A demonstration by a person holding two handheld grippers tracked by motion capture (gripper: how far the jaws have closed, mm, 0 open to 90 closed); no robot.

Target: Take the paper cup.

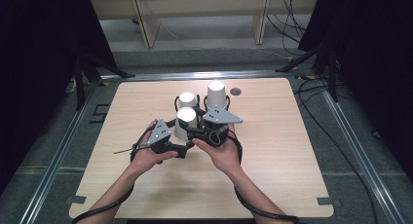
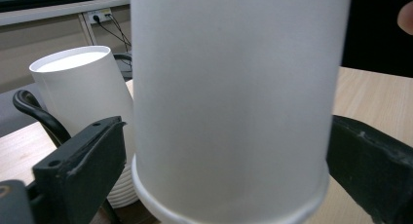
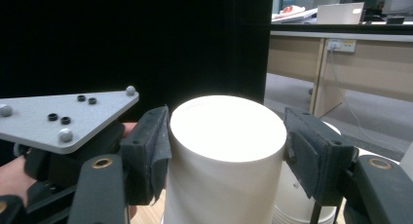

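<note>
On the middle of the wooden table (image 1: 272, 175) stand three white paper cups, all upside down and close together. The near cup (image 1: 186, 122) is the one both tools are busy with. Just behind it sits a second cup (image 1: 187, 99), and to the right of that a taller stack of cups (image 1: 216, 94). A small round grey hole (image 1: 235, 91) in the table lies beside the stack. Black cables run over the floor past the far edge — none of them touch the cups. The left gripper (image 1: 181, 147) comes at the near cup from the person's left, and the right gripper (image 1: 195, 131) from the other side, so the cup sits between the two hands. In the left gripper view the near cup (image 2: 234, 107) stands between wide jaws; the right jaw touches its side, but on the left there is a small gap, so the grip looks loose. The second cup (image 2: 85, 95) leans just behind the left jaw. In the right gripper view the jaws press on both sides of the near cup (image 3: 226, 156) near its top — a firm hold.
</note>
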